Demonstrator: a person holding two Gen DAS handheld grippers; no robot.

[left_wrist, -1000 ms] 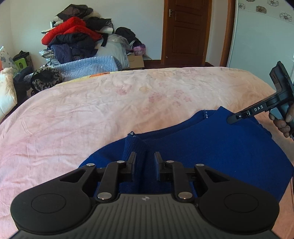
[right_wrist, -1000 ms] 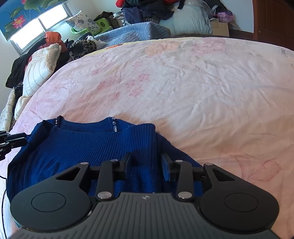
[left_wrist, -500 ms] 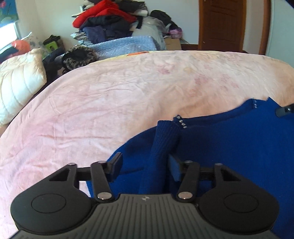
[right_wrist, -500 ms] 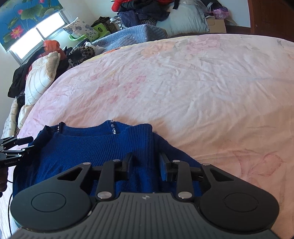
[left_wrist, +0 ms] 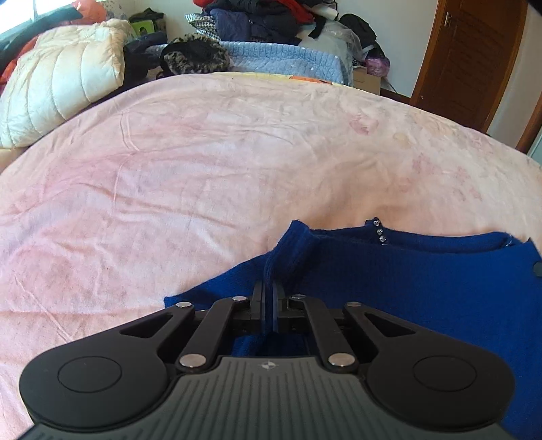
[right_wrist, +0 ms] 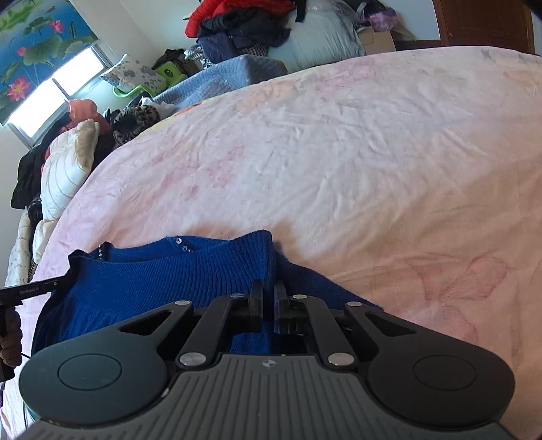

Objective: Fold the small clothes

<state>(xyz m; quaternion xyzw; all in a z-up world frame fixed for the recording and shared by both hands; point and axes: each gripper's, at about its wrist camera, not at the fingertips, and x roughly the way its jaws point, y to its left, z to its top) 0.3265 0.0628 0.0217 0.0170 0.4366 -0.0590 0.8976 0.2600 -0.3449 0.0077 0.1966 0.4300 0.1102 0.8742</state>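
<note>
1. My left gripper point(left_wrist: 269, 298) is clamped on a raised ridge of the blue sweater point(left_wrist: 423, 281), near its left shoulder; knit shows pinched between the jaws.
2. My right gripper point(right_wrist: 268, 299) is likewise closed on a pinch of the same sweater at its right shoulder, beside the ribbed edge.
3. The sweater lies on the pink bedsheet point(left_wrist: 203, 162) at the near edge of the bed, neckline away from me, small studs point(left_wrist: 380, 232) visible at the collar.
4. Progress, in my judgement: early. Both shoulders are gripped, but no fold across the body is visible; folding and tidying all remain.
5. Not assessable: the hem and lower body are hidden beneath the gripper housings; the sleeves' lie is unclear. The clothes pile point(right_wrist: 244, 23) beyond the bed is too jumbled to itemise.
</note>
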